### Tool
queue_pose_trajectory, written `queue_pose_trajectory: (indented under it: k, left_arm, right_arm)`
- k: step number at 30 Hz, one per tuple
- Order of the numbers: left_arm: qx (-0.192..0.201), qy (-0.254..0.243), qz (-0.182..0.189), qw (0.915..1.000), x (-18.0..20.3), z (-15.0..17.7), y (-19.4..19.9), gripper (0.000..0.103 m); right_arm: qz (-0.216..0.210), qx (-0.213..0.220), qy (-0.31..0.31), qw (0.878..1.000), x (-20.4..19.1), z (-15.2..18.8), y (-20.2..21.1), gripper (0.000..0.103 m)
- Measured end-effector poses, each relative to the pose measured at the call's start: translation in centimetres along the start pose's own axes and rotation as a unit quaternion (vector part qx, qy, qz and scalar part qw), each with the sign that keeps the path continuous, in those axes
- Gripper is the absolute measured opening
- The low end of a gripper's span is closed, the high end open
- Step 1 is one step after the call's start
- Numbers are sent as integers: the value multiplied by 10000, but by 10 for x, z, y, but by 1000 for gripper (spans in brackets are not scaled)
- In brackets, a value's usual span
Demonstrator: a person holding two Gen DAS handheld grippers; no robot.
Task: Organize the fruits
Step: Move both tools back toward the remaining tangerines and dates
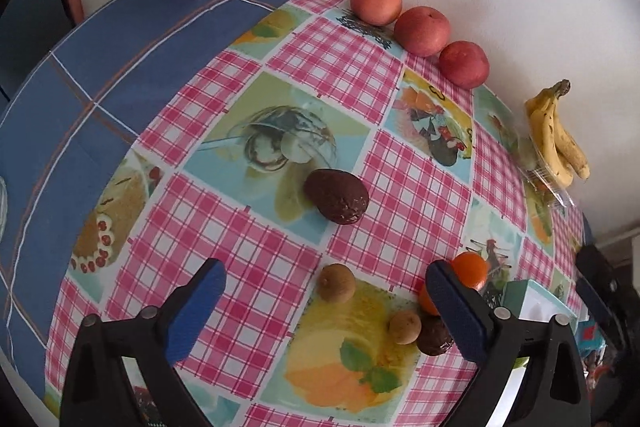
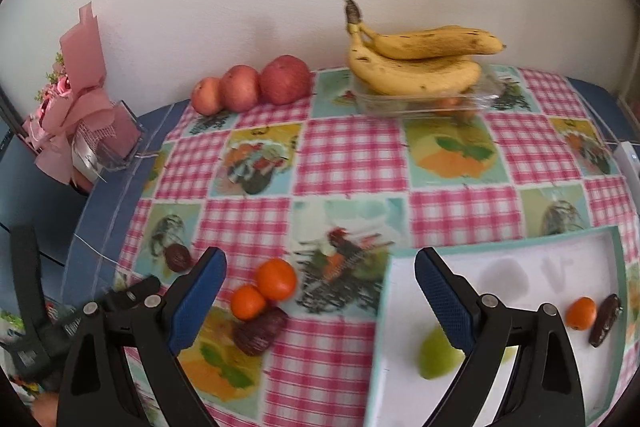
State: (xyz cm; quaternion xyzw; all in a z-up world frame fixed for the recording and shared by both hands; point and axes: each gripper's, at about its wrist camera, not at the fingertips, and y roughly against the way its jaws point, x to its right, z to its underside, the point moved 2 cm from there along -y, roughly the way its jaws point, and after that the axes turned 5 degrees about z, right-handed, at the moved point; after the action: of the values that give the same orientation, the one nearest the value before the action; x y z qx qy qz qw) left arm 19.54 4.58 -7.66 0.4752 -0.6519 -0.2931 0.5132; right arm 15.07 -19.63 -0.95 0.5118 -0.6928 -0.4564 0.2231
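- Left claw (image 1: 326, 301) was spread wide with nothing in it, hovering over the counter's pink-checked oilcloth (image 1: 352, 75).
- Between its blue pads sat two small brownish round fruits (image 1: 336, 282), one near the middle and one closer to the right pad, touching a dark wrinkly avocado (image 1: 434, 337).
- A second dark brown avocado (image 1: 337, 196) lay on its own further out.
- Right claw (image 2: 320, 285) was just as wide and empty too, with two small orange mandarins (image 2: 276, 278) touching each other between the fingers.
- White shallow tray with a teal rim (image 2: 500, 243) already held a green fruit, a mandarin and a dark date-looking thing.
- Three red apples (image 2: 285, 79) lined the wall, near yellow spotty bananas (image 2: 416, 65) on a clear plastic box (image 2: 486, 95).
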Motion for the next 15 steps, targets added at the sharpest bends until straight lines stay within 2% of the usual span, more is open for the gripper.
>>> queue_pose_trajectory:
  k: [3,5,7,10,12,13,15]
  left_arm:
    - [-110,-48,35,9999,2,1,-7,91]
    - [-202,-84,24,9998,5,2,-14,89]
    - [-319,-96,74,9994,6,4,-20,81]
    - [-448,-107,164,9988,7,6,-28,73]
    - [-494,-134,170,9985,9,7,-31,70]
    - [-515,-146,173,9984,10,7,-33,65]
    - [-577,-141,172,9981,10,8,-37,57]
  right_arm:
    - [60,-105,39,9999,-10,-5,-8,94]
    - [114,-196,137,9996,-18,-6,-17,82]
    - [154,-362,194,9990,-23,-5,-28,76]
    - [160,-599,150,9980,-26,2,-46,74]
    - [150,-732,135,9971,-29,6,-56,67]
    - [142,-827,124,9964,-30,10,-62,63]
    - [129,-953,81,9953,-31,15,-70,62]
